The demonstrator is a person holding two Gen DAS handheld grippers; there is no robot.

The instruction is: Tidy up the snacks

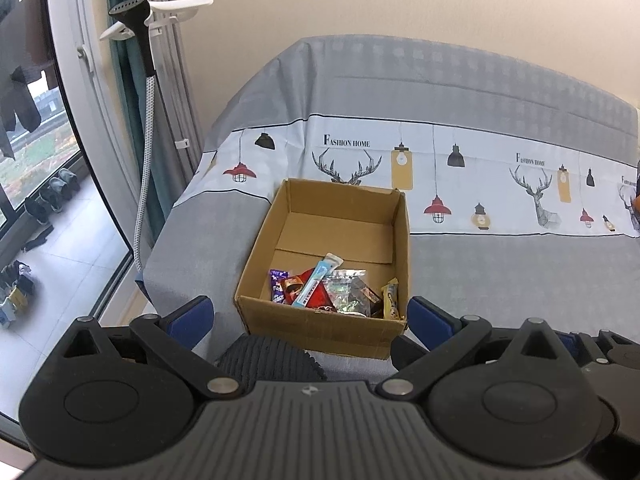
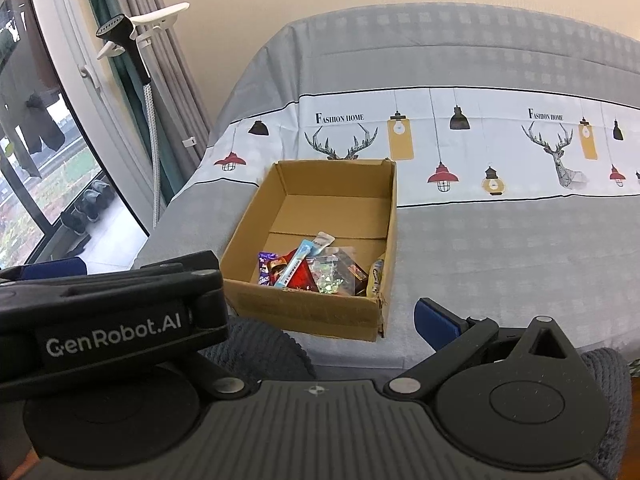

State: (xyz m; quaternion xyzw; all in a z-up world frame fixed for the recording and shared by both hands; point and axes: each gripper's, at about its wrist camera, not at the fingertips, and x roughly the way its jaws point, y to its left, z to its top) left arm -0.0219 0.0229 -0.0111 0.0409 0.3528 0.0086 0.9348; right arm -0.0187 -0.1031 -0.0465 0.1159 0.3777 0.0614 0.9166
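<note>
Closest in, the left gripper [image 1: 308, 316] has its 2 blue-padded fingers [image 1: 192, 320] spread wide with nothing between them; its side reads "GenRobot.AI" in the right wrist view. The right gripper [image 2: 320, 320] seems spread wide too, though only 1 blue finger [image 2: 438, 320] shows, the other hidden behind the left gripper. Just beyond sits an open cardboard box [image 1: 320, 320] on the table. The snacks [image 1: 332, 292] lie heaped against its near wall: a pale blue stick, purple, red, yellow and shiny wrappers. The grey tablecloth [image 1: 500, 272] repeats "FASHION HOME" among deer heads and lamps. Farther left stands a garment steamer [image 1: 136, 20] by curtains [image 1: 160, 80] and window.
</note>
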